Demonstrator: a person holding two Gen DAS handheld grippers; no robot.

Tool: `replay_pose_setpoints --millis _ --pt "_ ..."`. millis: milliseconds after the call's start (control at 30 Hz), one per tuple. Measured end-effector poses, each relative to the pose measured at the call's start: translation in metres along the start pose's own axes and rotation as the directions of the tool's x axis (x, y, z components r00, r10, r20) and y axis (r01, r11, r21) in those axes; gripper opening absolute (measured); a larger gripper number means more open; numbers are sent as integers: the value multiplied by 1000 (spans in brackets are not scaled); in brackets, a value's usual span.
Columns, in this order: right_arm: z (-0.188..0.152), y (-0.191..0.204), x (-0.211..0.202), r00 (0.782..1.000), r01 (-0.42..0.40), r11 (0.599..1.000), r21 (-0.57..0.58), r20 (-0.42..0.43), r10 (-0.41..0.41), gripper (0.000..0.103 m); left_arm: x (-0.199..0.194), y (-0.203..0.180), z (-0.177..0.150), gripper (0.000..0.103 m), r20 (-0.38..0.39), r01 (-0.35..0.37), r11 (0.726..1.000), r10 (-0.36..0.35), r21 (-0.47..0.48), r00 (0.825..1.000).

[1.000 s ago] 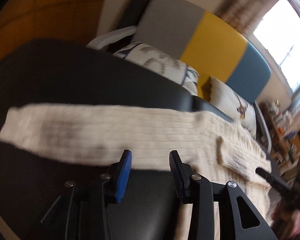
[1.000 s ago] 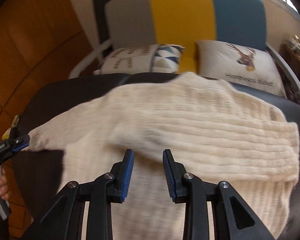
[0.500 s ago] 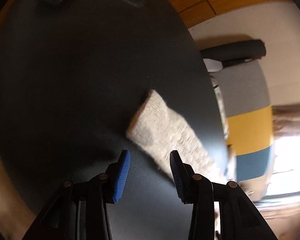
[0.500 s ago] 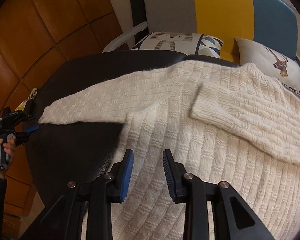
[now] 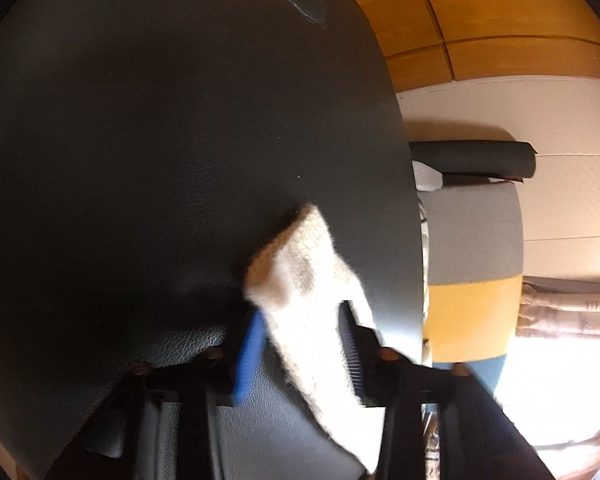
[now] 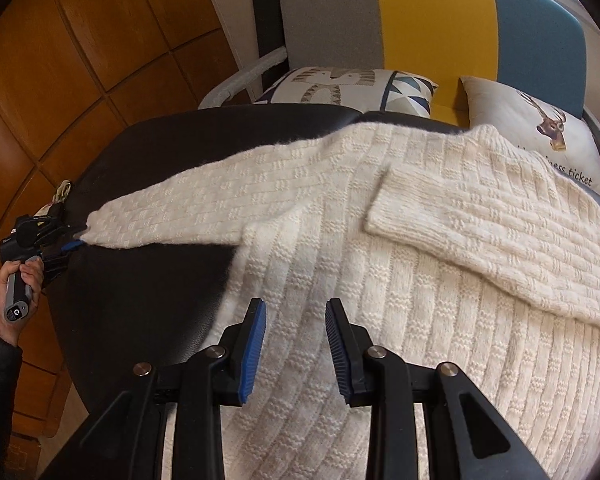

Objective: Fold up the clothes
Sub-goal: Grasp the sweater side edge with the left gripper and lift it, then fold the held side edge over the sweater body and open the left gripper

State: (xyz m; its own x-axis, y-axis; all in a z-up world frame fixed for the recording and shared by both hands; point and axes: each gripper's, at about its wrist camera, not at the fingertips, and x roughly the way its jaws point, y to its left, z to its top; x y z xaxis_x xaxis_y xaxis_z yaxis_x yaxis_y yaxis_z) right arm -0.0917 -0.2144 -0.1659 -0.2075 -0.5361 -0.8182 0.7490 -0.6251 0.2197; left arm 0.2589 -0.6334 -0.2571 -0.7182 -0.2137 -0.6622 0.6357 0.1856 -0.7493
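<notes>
A cream knitted sweater lies flat on a black leather table. Its right sleeve is folded across the body. Its left sleeve stretches out to the left, ending at my left gripper, held by a person's hand. In the left wrist view the sleeve cuff lies between the spread fingers of my left gripper; the view is blurred. My right gripper hovers open over the sweater's lower body, holding nothing.
Behind the table stands a sofa with a grey, yellow and blue backrest and two printed cushions. Wooden wall panels close off the left side. Bare table surface lies beyond the cuff.
My left gripper has swung round and moved in on the sleeve end, so the cuff now sits between its fingers. The right gripper has stayed open over the sweater body.
</notes>
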Motion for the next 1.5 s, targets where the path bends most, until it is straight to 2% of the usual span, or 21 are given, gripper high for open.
replay_pose_setpoints --millis 33,167,300,400,567,700,867,1133,1200,1333,1500 --pt "-2 -4 0 1000 1 1000 10 -2 -1 31 1 1 0 11 4 -4 1000 5 -10 1000" --pt "-14 -23 -2 1000 7 998 66 -11 -6 31 3 4 -1 7 20 3 998 -2 -60 1000" --pt "-24 -53 -9 1000 8 988 153 -5 -7 31 -1 -11 -14 6 47 14 1000 -14 -13 999" --pt "-33 -85 -18 1000 -14 963 268 12 11 31 -4 -31 -26 6 39 62 997 -64 39 997" --pt "-48 -125 -38 999 9 925 380 36 -24 31 -5 -89 -63 6 -23 174 975 -173 136 985" --pt "-61 -142 -50 998 13 910 414 45 -35 31 4 -148 -108 6 -99 259 942 -243 211 965" --pt "-71 -157 -62 998 6 903 429 60 -35 31 26 -214 -172 6 -197 324 902 -275 287 941" --pt "-89 -186 -87 995 3 891 453 90 -49 31 74 -289 -303 6 -374 373 830 -218 415 901" --pt "-95 -195 -93 993 4 883 470 99 -57 31 100 -318 -323 6 -410 378 811 -190 446 892" --pt "-106 -211 -104 991 8 866 501 111 -73 31 112 -329 -390 6 -465 372 774 -113 512 878" --pt "-113 -220 -112 989 25 863 505 116 -96 31 140 -332 -449 6 -505 355 729 -15 585 863"
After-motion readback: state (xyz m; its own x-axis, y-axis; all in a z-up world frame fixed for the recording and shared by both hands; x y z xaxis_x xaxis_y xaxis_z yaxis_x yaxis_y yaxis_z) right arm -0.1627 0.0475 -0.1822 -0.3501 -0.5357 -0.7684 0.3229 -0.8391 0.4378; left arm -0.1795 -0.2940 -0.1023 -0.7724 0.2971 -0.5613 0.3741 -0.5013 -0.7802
